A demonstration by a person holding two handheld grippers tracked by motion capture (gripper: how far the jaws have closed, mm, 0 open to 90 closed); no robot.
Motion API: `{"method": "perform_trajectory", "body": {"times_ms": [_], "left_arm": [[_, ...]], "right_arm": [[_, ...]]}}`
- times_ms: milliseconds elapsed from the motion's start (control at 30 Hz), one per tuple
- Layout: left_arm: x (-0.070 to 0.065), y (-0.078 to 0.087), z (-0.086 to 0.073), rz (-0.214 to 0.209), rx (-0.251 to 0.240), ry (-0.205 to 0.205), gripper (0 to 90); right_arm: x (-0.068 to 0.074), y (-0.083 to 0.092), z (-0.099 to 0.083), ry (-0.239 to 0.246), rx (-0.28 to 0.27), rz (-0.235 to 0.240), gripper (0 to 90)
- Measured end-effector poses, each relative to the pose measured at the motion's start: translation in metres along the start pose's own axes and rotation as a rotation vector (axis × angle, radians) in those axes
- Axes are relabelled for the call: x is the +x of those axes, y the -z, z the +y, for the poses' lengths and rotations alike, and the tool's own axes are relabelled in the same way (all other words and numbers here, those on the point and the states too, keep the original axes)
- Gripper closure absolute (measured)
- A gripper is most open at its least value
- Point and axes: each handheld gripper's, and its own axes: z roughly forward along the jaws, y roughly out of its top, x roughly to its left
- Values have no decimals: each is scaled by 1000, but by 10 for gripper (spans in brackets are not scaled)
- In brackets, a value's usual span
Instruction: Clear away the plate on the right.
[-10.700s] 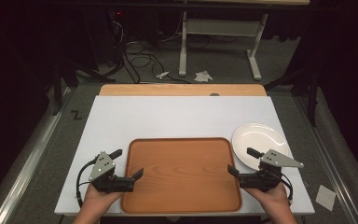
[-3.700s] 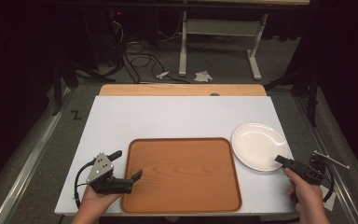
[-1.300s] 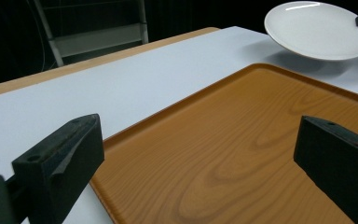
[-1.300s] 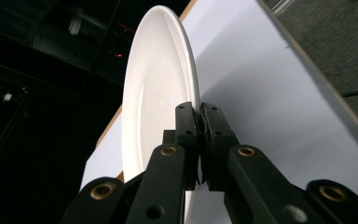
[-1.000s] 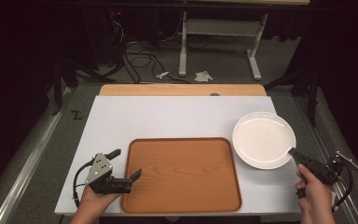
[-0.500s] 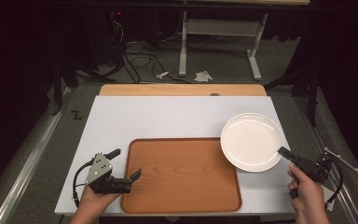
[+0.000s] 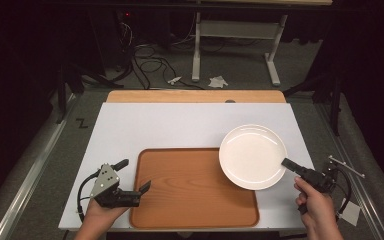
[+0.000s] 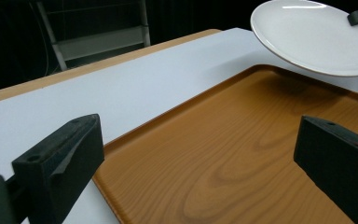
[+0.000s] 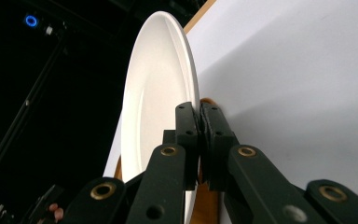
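Note:
A white plate [image 7: 252, 156] hangs a little above the table, its left part over the far right corner of the wooden tray [image 7: 195, 200]. My right gripper [image 7: 286, 163] is shut on the plate's right rim. In the right gripper view the two jaws pinch that rim [image 9: 199, 122], with the plate [image 9: 158, 93] seen edge-on. My left gripper [image 7: 136, 174] is open and straddles the tray's left edge. In the left gripper view the tray [image 8: 223, 158] lies between the wide-apart jaws, and the plate [image 8: 317, 37] floats at the upper right.
The white table top [image 7: 180, 125] is bare behind the tray, with a wooden strip [image 7: 195, 96] along its far edge. Beyond it, on the floor, are cables [image 7: 145, 55], a metal stand [image 7: 230, 35] and paper scraps [image 7: 217, 81].
My right gripper has carried the plate to the left, from beside the tray to partly over its far right corner. The left gripper has stayed in place.

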Motion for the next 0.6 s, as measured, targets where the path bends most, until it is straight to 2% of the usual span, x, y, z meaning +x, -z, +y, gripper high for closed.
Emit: {"method": "perform_trajectory", "body": {"times_ms": [200, 467, 600], "left_arm": [[1, 0, 0, 2, 0, 1, 22], [0, 0, 0, 3, 0, 1, 22], [0, 0, 0, 1, 3, 1, 22]], "right_arm": [[8, -13, -8, 27, 49, 5, 893], [19, -27, -18, 37, 101, 31, 893], [23, -35, -24, 40, 145, 35, 893]]}}
